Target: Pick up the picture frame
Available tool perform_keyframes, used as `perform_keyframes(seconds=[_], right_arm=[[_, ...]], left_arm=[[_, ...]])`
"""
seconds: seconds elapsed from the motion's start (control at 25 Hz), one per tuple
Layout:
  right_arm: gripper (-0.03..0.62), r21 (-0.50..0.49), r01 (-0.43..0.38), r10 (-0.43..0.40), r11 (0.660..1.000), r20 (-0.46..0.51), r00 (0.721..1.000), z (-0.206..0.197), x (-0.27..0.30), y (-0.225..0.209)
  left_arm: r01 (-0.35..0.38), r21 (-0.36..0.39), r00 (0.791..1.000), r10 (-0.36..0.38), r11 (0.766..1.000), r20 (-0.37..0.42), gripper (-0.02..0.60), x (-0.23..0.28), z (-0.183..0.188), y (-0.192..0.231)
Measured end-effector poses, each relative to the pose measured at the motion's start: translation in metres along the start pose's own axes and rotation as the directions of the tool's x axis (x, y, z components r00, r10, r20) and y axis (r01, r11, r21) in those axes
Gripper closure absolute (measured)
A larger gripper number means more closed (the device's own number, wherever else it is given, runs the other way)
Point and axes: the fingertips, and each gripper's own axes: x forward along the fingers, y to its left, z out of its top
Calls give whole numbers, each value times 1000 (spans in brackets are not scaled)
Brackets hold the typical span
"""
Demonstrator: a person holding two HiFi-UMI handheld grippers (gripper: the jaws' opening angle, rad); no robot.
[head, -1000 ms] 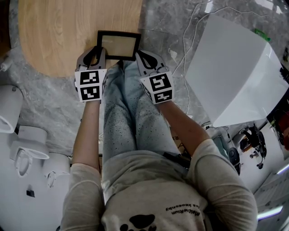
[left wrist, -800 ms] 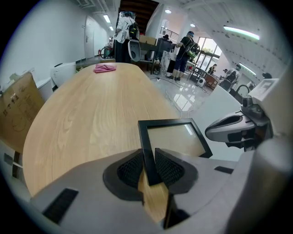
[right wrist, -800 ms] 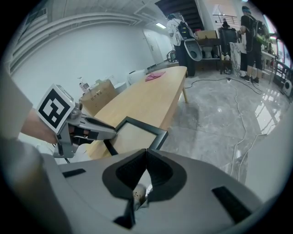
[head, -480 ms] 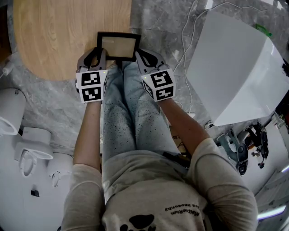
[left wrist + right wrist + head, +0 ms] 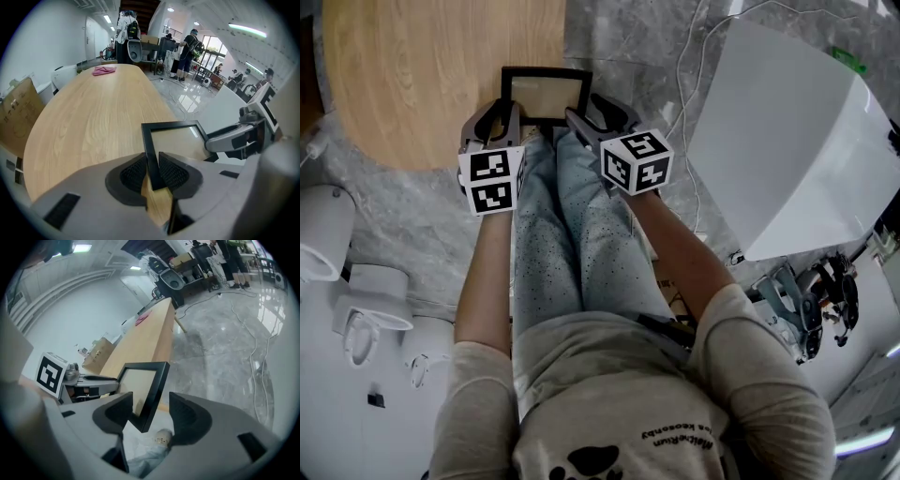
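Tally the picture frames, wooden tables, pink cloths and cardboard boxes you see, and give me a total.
Picture frame: 1
Wooden table: 1
Pink cloth: 1
Cardboard box: 1
Total: 4

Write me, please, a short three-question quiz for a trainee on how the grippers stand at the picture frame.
1. True or false: the left gripper is clamped on an edge of the picture frame.
2. The jaws of the right gripper are: A) shut on the frame; B) apart, the frame's edge between them; C) apart, nothing between them.
3. What pink thing lies far down the wooden table?
Key: 1 true. 2 B: those jaws have just been opening, pads clear of the edge. 3 a cloth.
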Motion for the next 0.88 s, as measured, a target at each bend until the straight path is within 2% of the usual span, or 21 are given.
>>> perform_keyframes(seconds=[0.16,0.6,0.88], right_arm=[[338,90,-52,52,995,4,999,0,9,-2],[332,164,-185,185,969,18,983,1,27,2],[333,234,-292,289,927,49,956,3,35,20]], left_arm=[[1,4,1000,-1,1000,-3,491,0,2,-1],[25,9,1000,-25,1000,-5,491,0,1,-2],[71,4,997,-71,997,-8,491,2,2,-8]])
